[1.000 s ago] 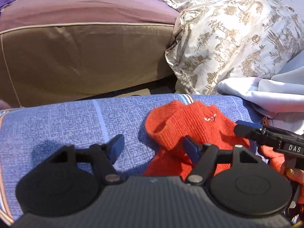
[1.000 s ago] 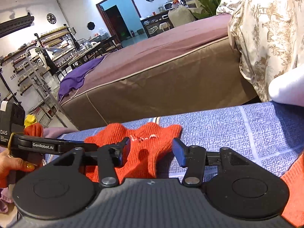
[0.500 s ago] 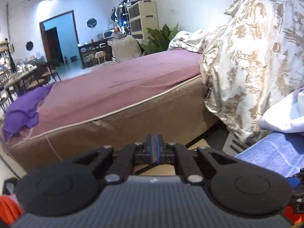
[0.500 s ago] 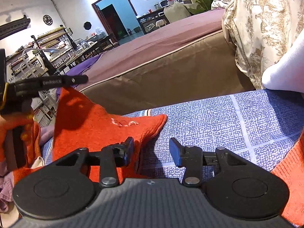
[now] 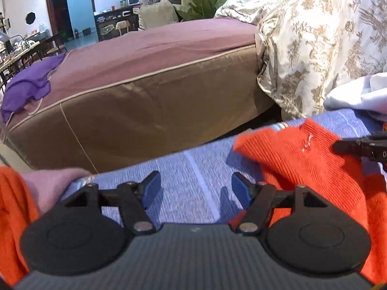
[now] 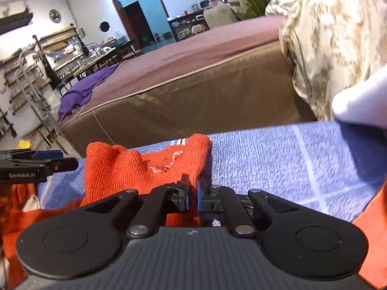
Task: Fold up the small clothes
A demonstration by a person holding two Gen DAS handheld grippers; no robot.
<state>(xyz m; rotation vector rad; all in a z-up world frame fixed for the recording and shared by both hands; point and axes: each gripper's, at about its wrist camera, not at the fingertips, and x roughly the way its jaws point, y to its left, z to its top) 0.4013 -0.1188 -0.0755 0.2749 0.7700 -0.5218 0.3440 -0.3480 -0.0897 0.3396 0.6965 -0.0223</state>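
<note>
Here right gripper [image 6: 192, 194] fingers pinch the orange sock [image 6: 145, 169]; left gripper [image 5: 196, 188] gapes beside bed [image 5: 145, 101].

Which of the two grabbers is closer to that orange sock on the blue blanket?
Right. The right gripper has just closed on the orange sock's near edge. The left gripper, just opened, hangs empty over the blue blanket, beside the sock.

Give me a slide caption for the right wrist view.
Right tongs closing on the orange knit garment over the blue cloth.

Left gripper [image 5: 196, 191] jaws just opening, nothing between, right gripper [image 6: 192, 194] jaws just closing on cloth
</note>
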